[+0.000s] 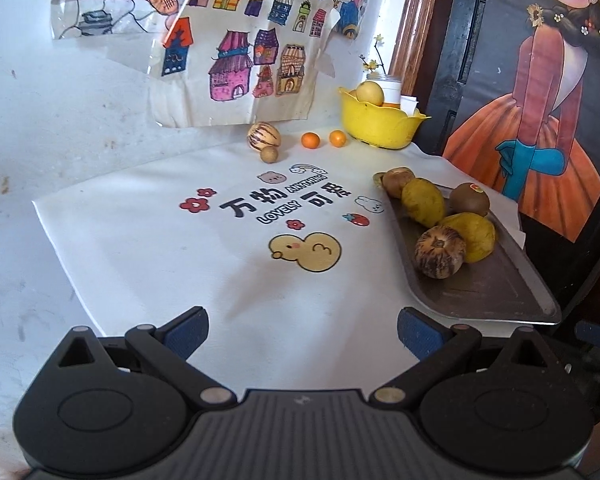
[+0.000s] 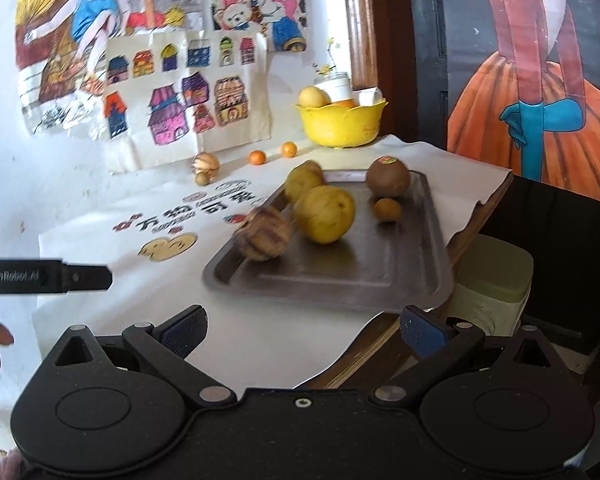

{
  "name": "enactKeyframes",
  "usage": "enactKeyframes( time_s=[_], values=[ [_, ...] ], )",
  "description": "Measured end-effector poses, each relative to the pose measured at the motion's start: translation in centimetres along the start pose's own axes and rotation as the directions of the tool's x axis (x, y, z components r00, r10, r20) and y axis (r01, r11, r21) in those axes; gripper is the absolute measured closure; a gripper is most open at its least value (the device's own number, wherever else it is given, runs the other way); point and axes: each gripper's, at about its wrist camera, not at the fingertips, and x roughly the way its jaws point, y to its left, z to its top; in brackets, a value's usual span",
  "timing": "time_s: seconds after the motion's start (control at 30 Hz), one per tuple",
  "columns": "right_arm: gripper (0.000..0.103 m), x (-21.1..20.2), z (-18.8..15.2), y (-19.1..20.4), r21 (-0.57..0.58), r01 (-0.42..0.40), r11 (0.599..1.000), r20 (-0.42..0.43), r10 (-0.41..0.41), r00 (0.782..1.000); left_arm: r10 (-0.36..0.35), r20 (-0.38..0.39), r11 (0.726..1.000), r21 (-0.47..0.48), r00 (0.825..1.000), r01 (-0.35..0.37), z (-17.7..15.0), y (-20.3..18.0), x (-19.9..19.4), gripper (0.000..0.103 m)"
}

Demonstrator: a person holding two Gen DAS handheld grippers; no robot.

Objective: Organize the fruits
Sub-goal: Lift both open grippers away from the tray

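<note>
A grey metal tray (image 2: 380,276) (image 1: 496,292) lies on the right of the white printed cloth. It carries a brown kiwi (image 2: 388,178) (image 1: 469,199), two yellow-green fruits (image 2: 325,214) (image 1: 423,202), a striped brown fruit (image 2: 265,233) (image 1: 440,252) and a small brown one (image 2: 387,209). At the back stand a yellow bowl (image 2: 342,124) (image 1: 376,124) with a pale fruit, two small oranges (image 1: 310,140) (image 2: 257,157), a striped melon (image 1: 264,135) and a little brown ball (image 1: 269,154). My left gripper (image 1: 302,332) hangs open over the cloth. My right gripper (image 2: 302,330) is open before the tray's near edge, nothing between its fingers.
The table's right edge drops off beside the tray, with a pale green container (image 2: 496,280) below. Children's drawings (image 1: 244,52) lean against the wall behind. The left gripper's side (image 2: 48,276) and a hand show at the left of the right wrist view.
</note>
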Motion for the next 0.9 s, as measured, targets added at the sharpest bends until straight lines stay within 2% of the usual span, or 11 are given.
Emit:
enactKeyframes(
  time_s=[0.3,0.53,0.9],
  values=[
    [0.001,0.2,-1.6,3.9,-0.061,-0.064,0.996,-0.042,0.061,0.997,0.063,0.005,0.998,-0.010,0.998,-0.063,0.0,2.0,-0.8,0.001],
    [0.001,1.3,-0.8,6.0,-0.160,-0.134,0.978,-0.029,0.131,0.991,0.060,-0.010,0.988,-0.140,0.998,-0.061,0.6,4.8,-0.6,0.001],
    [0.001,4.3,1.2,6.6,-0.201,-0.179,0.963,-0.044,0.174,0.984,0.096,-0.022,0.970,-0.223,0.995,-0.098,2.3,7.7,1.5,0.001]
  ],
)
